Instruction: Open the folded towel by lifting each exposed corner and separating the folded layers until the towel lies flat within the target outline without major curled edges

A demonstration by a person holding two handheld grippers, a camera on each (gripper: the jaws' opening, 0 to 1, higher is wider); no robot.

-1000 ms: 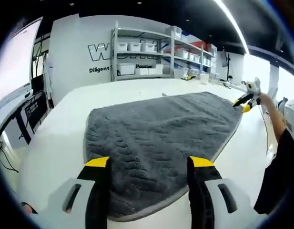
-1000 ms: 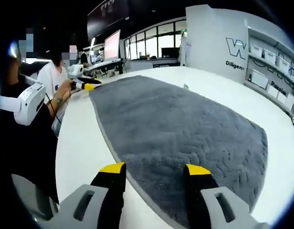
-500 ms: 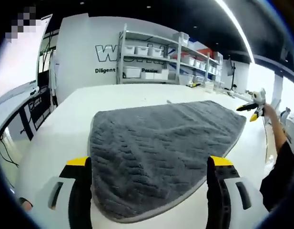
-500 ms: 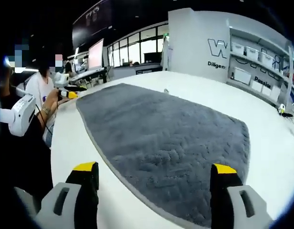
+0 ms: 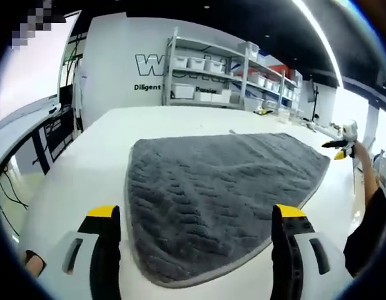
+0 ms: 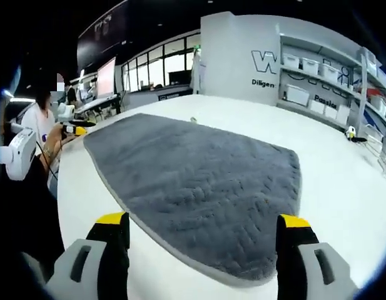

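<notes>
A dark grey towel [image 5: 218, 187] lies spread flat on the white table [image 5: 74, 169], its light grey hem showing along the near edge. My left gripper [image 5: 196, 215] hovers above the towel's near corner, jaws wide open, holding nothing. In the right gripper view the same towel [image 6: 193, 181] stretches away to the left, and my right gripper [image 6: 202, 222] stands open over its near edge, also free of cloth. The right gripper [image 5: 340, 147] appears small at the far right of the left gripper view; the left gripper [image 6: 74, 129] appears far left in the right gripper view.
Metal shelves with white bins [image 5: 208, 78] stand behind the table against a lettered wall [image 5: 152, 65]. A person's arm [image 5: 368, 187] reaches in at the right. A small yellow object [image 6: 350, 132] sits on the table's far side. Desks with monitors [image 6: 108, 75] are beyond.
Both grippers' jaws widened from a narrower gap a second ago. Both cameras drew back and swung slightly, so the towel sits a little farther off; the towel itself has not moved.
</notes>
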